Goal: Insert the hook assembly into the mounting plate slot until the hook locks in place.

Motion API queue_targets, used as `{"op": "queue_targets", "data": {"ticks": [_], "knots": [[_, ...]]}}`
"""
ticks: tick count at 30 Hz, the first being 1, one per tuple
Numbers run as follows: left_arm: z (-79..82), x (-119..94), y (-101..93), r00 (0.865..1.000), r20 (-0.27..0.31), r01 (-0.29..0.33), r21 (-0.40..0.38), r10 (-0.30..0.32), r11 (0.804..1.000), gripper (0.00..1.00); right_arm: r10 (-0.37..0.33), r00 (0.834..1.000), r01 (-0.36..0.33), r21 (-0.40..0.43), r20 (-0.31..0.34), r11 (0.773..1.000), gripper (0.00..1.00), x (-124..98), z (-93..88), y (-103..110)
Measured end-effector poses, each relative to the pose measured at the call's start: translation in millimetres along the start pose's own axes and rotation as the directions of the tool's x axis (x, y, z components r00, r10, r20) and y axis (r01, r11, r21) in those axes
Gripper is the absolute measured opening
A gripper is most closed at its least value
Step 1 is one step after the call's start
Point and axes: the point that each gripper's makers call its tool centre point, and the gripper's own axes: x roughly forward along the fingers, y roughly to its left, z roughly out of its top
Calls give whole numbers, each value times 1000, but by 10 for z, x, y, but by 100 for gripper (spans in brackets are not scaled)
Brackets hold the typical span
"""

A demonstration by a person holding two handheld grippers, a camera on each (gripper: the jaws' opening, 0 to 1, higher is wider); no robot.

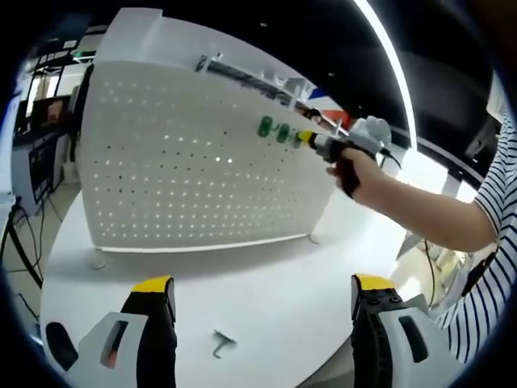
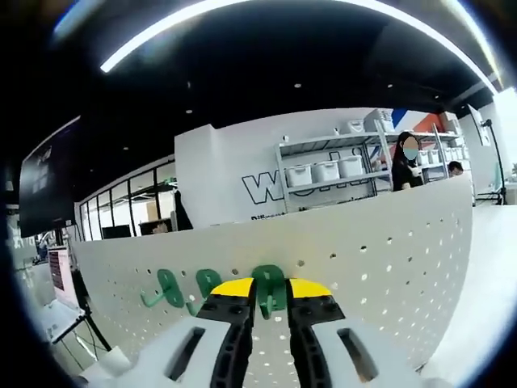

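Left gripper view: bright, even overhead light; white table [image 1: 266,299] near glare, my jaws casting soft shadows. Pegboard [image 1: 194,162] holes glow, lit from behind. Curved ceiling light strip [image 1: 388,56] blown out against dark ceiling. Strong fisheye bending at edges; my striped sleeve [image 1: 501,242] slightly blurred. Right gripper view: dimmer, ceiling black, light strip [image 2: 242,16] arcing overhead. Background shelves [image 2: 331,170] soft; green hook [image 2: 271,291] between my jaws fairly sharp.

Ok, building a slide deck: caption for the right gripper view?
Right gripper pressing a green hook against the white pegboard, beside two mounted green hooks.
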Motion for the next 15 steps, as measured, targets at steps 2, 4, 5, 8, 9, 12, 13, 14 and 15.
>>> {"op": "queue_targets", "data": {"ticks": [2, 4, 5, 8, 9, 12, 13, 14, 15], "knots": [[-7, -2, 0, 1000, -2, -1, 2, 1, 1000, 91, 4, 1000, -4, -3, 4, 1000, 12, -16, 34, 6], [-2, -5, -14, 1000, 1, 0, 3, 0, 1000, 91, 10, 1000, -10, -9, 9, 1000, 14, -34, 79, 19], [0, -7, -22, 1000, 2, 1, 4, -1, 1000, 91, 14, 1000, -13, -10, 13, 1000, 15, -42, 103, 25], [-1, -10, -29, 1000, 3, 2, 6, -2, 1000, 92, 25, 999, -25, -21, 26, 999, 17, -81, 191, 50], [-7, -12, -32, 1000, 2, 2, 6, -2, 1000, 92, 29, 999, -28, -31, 30, 999, 18, -103, 231, 55], [-31, -17, -39, 1000, -5, 3, 9, -3, 1000, 92, 45, 998, -44, -45, 32, 998, 22, -158, 304, 66], [-43, -23, -41, 1000, -9, 3, 11, -3, 1000, 92, 54, 998, -52, -55, 27, 997, 22, -182, 324, 63], [-50, -28, -41, 1000, -11, 3, 13, -2, 1000, 92, 55, 998, -53, -61, 27, 997, 23, -202, 338, 54], [-57, -34, -42, 1000, -13, 3, 14, -3, 1000, 92, 58, 998, -56, -65, 23, 996, 24, -222, 349, 43]]}}
